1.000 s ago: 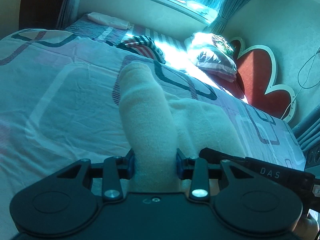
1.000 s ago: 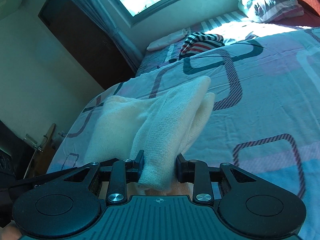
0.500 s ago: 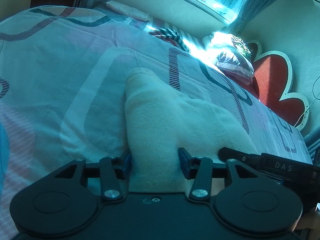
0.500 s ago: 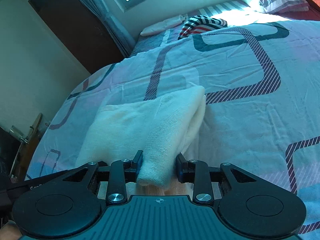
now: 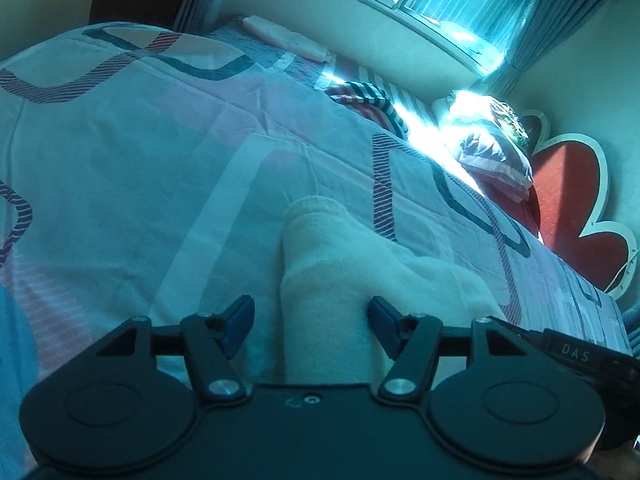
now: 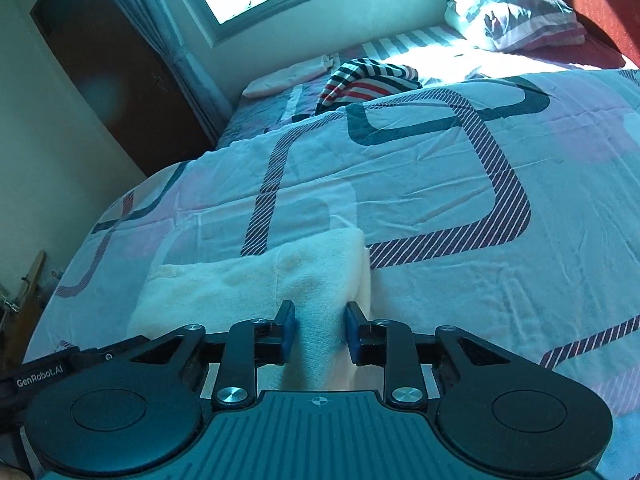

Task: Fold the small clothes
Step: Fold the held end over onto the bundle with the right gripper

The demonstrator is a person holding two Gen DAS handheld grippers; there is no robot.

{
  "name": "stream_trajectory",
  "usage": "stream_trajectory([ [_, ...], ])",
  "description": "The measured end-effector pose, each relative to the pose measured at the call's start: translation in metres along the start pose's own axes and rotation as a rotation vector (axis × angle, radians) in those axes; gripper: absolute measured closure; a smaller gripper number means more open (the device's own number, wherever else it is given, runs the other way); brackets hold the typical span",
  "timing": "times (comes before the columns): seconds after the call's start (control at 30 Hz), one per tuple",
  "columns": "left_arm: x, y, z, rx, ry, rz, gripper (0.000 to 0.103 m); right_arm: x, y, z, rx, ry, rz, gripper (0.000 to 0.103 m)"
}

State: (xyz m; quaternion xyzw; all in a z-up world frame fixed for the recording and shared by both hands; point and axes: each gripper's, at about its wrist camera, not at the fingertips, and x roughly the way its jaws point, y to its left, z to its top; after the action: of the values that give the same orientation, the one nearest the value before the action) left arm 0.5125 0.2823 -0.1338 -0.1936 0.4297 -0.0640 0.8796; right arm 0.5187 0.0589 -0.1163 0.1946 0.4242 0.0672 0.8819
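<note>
Cloth (image 5: 340,264) — a cream garment folded on the quilt (image 5: 140,168) — is lying lengthwise between both tongs: left gripper (image 5: 311,322) is opening, pads clear, while right gripper (image 6: 320,330) is closing on its edge.

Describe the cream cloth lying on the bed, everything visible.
The cream cloth looks like soft, fuzzy knit, folded into a flat oblong on the patterned quilt. The left tongs are opening, pads clear of its end; the right tongs are closing, pads touching the other end's fold.
</note>
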Motion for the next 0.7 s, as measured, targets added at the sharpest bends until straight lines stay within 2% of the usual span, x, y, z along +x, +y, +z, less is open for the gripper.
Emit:
stream_trajectory([
  [0.07,0.007,0.004,-0.001,-0.018,0.016,0.002,0.037,0.012,-0.003,-0.004,-0.035,0.026,-0.052,0.079],
  [0.13,0.007,0.001,-0.002,-0.008,0.014,0.01,0.036,0.011,-0.008,-0.004,-0.004,0.028,-0.042,0.079],
  [0.2,0.0,-0.006,-0.004,0.039,0.0,0.028,0.036,0.0,-0.003,-0.004,-0.04,0.002,-0.047,0.079],
  [0.37,-0.017,-0.013,-0.012,0.072,-0.006,0.04,0.039,-0.032,0.001,-0.01,-0.015,-0.028,0.009,0.075],
  [0.53,-0.027,-0.017,-0.019,0.082,0.003,0.041,0.039,-0.054,0.002,-0.022,-0.006,-0.03,0.033,0.063],
  [0.7,-0.032,-0.025,-0.031,0.114,0.025,0.029,0.039,-0.066,-0.003,-0.038,0.012,-0.012,0.029,0.062],
])
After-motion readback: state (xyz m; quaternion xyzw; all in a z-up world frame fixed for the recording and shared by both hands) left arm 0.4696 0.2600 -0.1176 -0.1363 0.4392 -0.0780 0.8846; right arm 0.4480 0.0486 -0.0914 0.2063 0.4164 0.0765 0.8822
